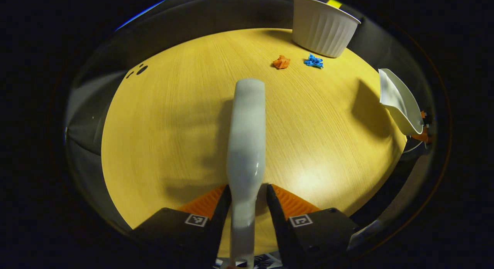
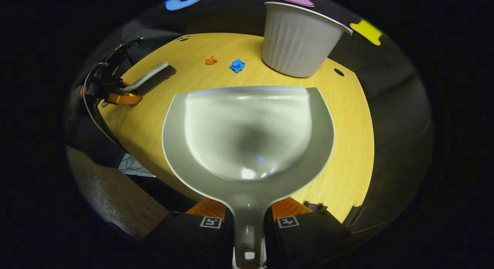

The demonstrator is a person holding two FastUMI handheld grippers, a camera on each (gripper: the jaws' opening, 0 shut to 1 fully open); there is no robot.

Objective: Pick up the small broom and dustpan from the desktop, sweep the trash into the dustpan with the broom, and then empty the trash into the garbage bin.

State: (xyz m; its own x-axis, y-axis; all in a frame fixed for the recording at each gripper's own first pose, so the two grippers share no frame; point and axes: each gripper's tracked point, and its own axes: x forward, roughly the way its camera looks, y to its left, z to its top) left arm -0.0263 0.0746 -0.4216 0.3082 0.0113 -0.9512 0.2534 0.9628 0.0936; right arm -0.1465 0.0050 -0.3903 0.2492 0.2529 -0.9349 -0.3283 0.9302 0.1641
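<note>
Right at the bottom of the left gripper view, the left gripper (image 1: 248, 195) is clamping both fingers on the handle of the broom (image 1: 247, 145), which is reaching forward above the tabletop (image 1: 162, 118) and casting a shadow on the wood. Over in the right gripper view, the right gripper (image 2: 249, 213) is squeezing the stem of the dustpan (image 2: 247, 137), and the pan's wide scoop is spreading out in front, its straight lip pointing toward the far edge. Beyond that lip, an orange scrap (image 2: 210, 60) and a blue scrap (image 2: 237, 65) are lying on the wood just beside each other, near the foot of the white ribbed garbage bin (image 2: 299, 41) that is standing upright at the back of the tabletop. From the left gripper view the same pair is sitting ahead and to the right of the broom tip, with the bin behind and the dustpan showing at the right edge. From the right gripper view, the broom is showing bristles-down on the far left, held in the other gripper.
</note>
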